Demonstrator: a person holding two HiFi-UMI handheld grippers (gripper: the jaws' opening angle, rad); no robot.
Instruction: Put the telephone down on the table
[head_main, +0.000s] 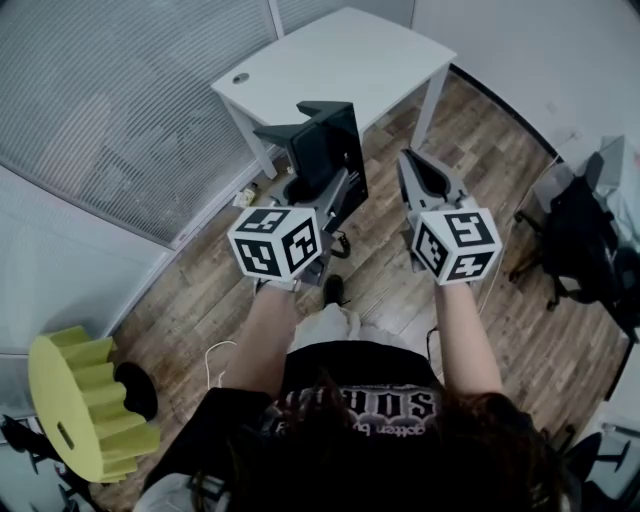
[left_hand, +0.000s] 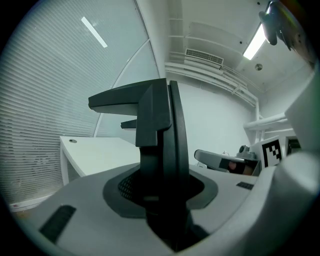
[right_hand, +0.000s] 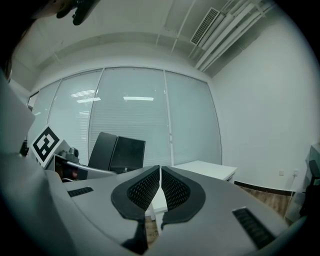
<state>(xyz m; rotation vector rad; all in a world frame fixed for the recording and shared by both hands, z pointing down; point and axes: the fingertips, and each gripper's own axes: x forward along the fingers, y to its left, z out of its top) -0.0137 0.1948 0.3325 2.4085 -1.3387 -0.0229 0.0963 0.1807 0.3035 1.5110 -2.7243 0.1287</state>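
Observation:
The telephone (head_main: 325, 150) is a black, flat-sided unit with a ledge at its top. It stands upright in the air, with my left gripper (head_main: 325, 200) shut on its lower part. In the left gripper view the telephone (left_hand: 160, 145) fills the gap between the pads of the left gripper (left_hand: 162, 197). The white table (head_main: 340, 60) stands just beyond and below it. My right gripper (head_main: 412, 165) hovers beside the phone to the right. The pads of the right gripper (right_hand: 160, 187) meet with nothing between them. The telephone (right_hand: 117, 152) shows to the left in the right gripper view.
A yellow ridged foam stool (head_main: 85, 405) stands at the lower left. A black chair with a bag (head_main: 585, 240) is at the right. A white cable (head_main: 215, 355) lies on the wooden floor. Glass walls with blinds (head_main: 120, 110) run along the left.

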